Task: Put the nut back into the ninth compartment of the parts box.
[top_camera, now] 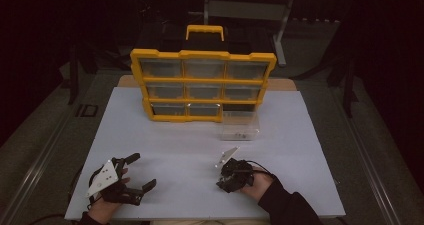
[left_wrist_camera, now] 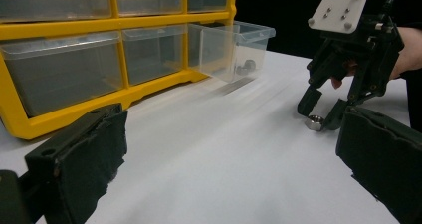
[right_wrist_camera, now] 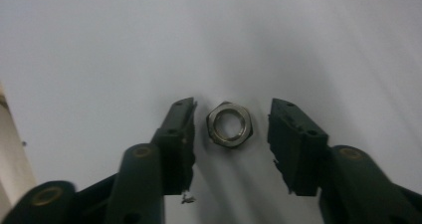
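- The right gripper (top_camera: 223, 181) points down at the near right part of the white table (top_camera: 300, 150). Its jaws are partly closed around a steel hex nut (right_wrist_camera: 230, 124), one on each side, with a thin gap showing on both sides, so the pads do not press on it.
- The nut lies flat on the table, hole upward; the left gripper view shows it at the right gripper's fingertips (left_wrist_camera: 311, 100).
- The left gripper (top_camera: 144, 172) rests at the near left with its jaws wide apart and nothing between them.
- Bare tabletop lies between the two grippers and runs far towards the organiser; the near edge is just behind both hands.
- A yellow drawer organiser (top_camera: 202, 85) stands upright at the far middle.
- A clear drawer (top_camera: 241, 126) stands on the table just right of the organiser's foot, well apart from the nut, with small dark parts inside.
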Action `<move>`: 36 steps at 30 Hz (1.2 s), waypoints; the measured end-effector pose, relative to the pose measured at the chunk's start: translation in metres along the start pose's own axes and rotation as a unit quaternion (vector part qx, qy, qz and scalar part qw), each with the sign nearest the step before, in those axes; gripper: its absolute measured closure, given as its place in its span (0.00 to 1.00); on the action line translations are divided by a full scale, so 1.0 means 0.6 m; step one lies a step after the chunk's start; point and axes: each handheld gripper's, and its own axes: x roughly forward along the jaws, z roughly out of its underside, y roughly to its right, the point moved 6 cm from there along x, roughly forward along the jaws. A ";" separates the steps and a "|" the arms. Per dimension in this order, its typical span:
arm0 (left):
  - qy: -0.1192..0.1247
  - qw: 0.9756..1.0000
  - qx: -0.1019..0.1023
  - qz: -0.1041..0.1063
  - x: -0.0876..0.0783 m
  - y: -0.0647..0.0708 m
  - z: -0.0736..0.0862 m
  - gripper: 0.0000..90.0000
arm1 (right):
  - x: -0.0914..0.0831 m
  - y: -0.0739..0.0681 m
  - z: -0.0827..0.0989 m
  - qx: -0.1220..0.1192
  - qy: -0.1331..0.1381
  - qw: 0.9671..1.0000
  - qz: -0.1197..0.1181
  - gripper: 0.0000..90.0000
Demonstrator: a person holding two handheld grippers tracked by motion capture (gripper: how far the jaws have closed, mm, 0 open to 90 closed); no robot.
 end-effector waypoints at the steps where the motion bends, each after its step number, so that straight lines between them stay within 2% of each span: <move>1: 0.000 1.000 0.000 0.000 0.000 0.000 0.000 0.00 | 0.001 -0.001 0.000 -0.001 -0.001 1.000 0.000 0.62; 6: 0.000 1.000 0.000 0.000 0.000 0.000 0.000 0.00 | 0.004 -0.003 -0.001 -0.010 -0.009 1.000 0.010 0.66; 11: 0.000 1.000 0.001 -0.001 0.000 0.000 0.000 0.00 | 0.004 -0.005 -0.003 -0.012 -0.010 1.000 0.010 0.76; 16: 0.000 1.000 0.001 0.000 0.000 0.000 0.000 0.00 | -0.001 -0.002 -0.007 -0.010 -0.016 1.000 0.006 0.78; 23: 0.000 1.000 0.001 0.000 0.000 0.000 0.001 0.00 | -0.060 0.022 -0.036 0.002 0.027 0.999 0.020 0.78; 25: 0.000 1.000 0.001 0.000 0.000 0.000 0.000 0.00 | -0.067 0.026 -0.039 0.003 0.033 0.999 0.021 0.78; 26: 0.000 1.000 0.001 0.000 0.000 0.000 0.000 0.00 | -0.085 0.036 -0.045 0.009 0.044 0.999 0.026 0.78; 31: 0.000 1.000 0.001 0.000 0.000 0.000 0.001 0.00 | -0.126 0.067 -0.058 0.029 0.075 0.996 0.039 0.78; 36: -0.001 1.000 0.001 -0.001 0.000 0.000 0.001 0.00 | -0.153 0.097 -0.068 0.047 0.093 0.993 0.054 0.78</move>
